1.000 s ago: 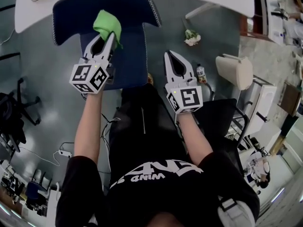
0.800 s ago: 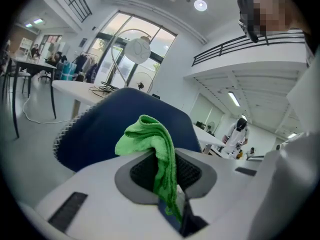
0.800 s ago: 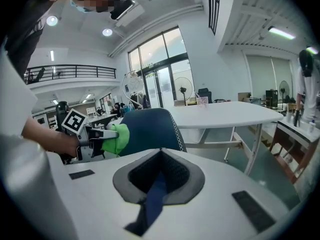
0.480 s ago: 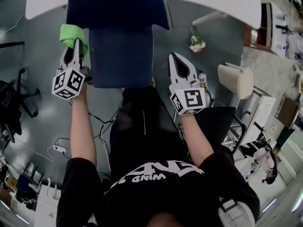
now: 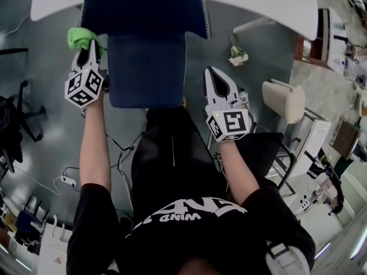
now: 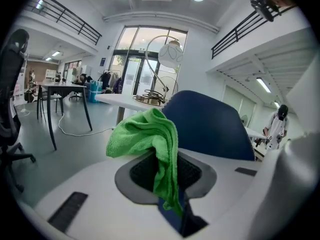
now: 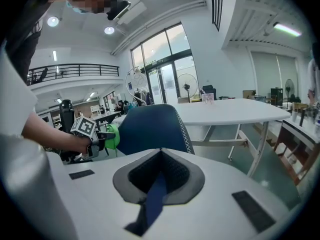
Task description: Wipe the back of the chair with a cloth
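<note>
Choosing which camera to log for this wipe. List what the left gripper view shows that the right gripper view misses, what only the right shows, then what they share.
Left gripper view only: the green cloth clamped between its own jaws, seen close. Right gripper view only: the right gripper shut on nothing, and the left gripper from outside, beside the blue chair back. Shared: that chair back, the white table, the cloth.

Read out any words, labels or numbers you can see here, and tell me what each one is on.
"WIND": white print on the person's black shirt, upside down in the head view; the bigger letters above it are creased, unreadable.
Bottle label: too small to read.
Cubes on the left gripper and right gripper: square markers only, no words.
</note>
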Motion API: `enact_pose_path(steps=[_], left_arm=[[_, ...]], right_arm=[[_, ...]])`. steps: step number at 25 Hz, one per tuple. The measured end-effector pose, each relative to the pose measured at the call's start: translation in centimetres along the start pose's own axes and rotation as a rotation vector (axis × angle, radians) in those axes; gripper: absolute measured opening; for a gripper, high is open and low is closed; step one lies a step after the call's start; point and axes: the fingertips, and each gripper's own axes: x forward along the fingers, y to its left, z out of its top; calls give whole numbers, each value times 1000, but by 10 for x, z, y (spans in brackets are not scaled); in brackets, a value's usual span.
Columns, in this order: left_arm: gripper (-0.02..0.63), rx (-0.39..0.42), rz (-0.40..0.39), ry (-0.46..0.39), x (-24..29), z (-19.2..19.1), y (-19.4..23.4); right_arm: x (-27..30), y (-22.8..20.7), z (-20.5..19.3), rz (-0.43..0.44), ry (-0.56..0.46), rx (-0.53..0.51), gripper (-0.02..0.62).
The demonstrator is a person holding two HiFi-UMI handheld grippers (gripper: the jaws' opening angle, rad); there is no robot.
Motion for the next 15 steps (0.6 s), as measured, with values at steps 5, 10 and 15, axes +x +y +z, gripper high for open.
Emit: enact_pose_path(steps=[5,10,15], left_arm=[[71,59,-44,31,28,-16,-22],[71,80,-125,75,56,-32,-63],[70,91,-254,110,70,-48,-114]], right_arm=[[-3,-4,-4,-4,10,7,-5],[-7,-10,-11,-28,15,38,-5],[-7,-8,-11,-44,16,45,-5]])
